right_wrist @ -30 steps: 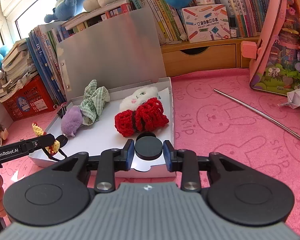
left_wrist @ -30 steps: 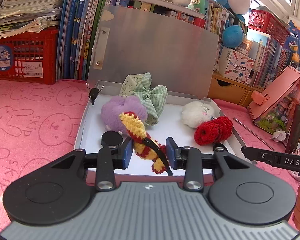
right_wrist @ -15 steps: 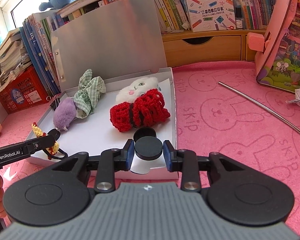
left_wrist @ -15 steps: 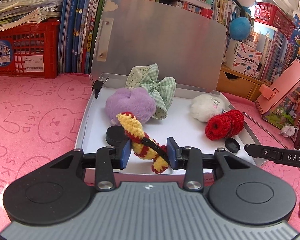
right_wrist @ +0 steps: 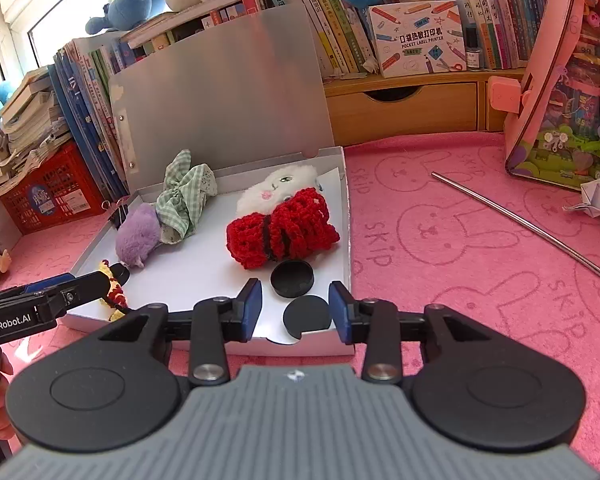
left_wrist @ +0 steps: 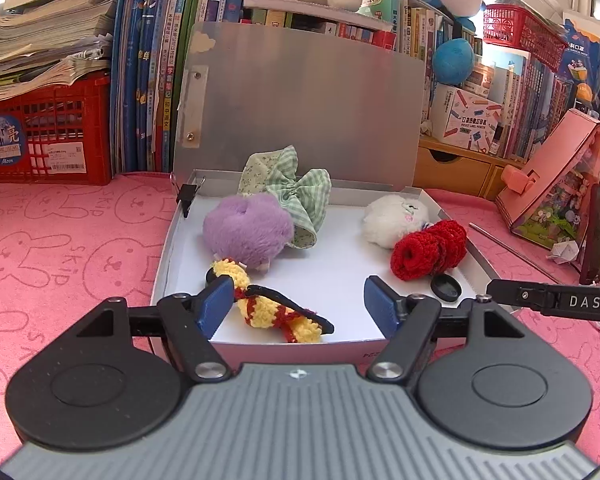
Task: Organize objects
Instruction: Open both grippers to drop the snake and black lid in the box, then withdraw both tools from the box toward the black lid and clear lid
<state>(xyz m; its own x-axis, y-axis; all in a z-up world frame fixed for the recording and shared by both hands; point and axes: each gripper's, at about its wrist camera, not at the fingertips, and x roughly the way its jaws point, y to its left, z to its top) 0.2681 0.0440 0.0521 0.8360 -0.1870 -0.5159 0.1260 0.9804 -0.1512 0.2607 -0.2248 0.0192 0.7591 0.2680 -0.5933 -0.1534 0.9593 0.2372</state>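
Both grippers have just been opening. The left gripper (left_wrist: 298,306) has let go of the yellow-and-red crochet hair clip (left_wrist: 274,308), now lying at the white box's (left_wrist: 168,248) front edge. The right gripper (right_wrist: 294,311) has released a black disc (right_wrist: 306,314) inside the box, so both placements look finished.

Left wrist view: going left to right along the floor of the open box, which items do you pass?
Binder clip → purple pompom → green gingham bow → white plush → red crochet piece. The yellow-and-red crochet clip lies nearer, between the open left gripper fingers.
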